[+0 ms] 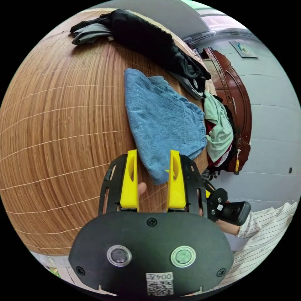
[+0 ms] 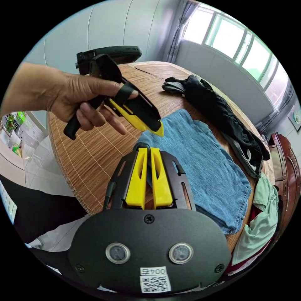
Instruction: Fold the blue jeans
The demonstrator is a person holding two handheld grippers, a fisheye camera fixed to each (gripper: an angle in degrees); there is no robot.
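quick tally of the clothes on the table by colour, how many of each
blue: 1, the folded blue jeans
black: 1, a long black garment with a grey edge, lying past the jeans
mint green: 1, a crumpled garment at the table's edge
dark red: 1, partly hidden under the green one
total: 4 that can be told apart

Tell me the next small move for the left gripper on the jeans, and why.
Probably lower the left gripper onto the near corner of the blue jeans and close. Its jaws stand open over that corner, while the right gripper looks nearly closed at the jeans' edge.
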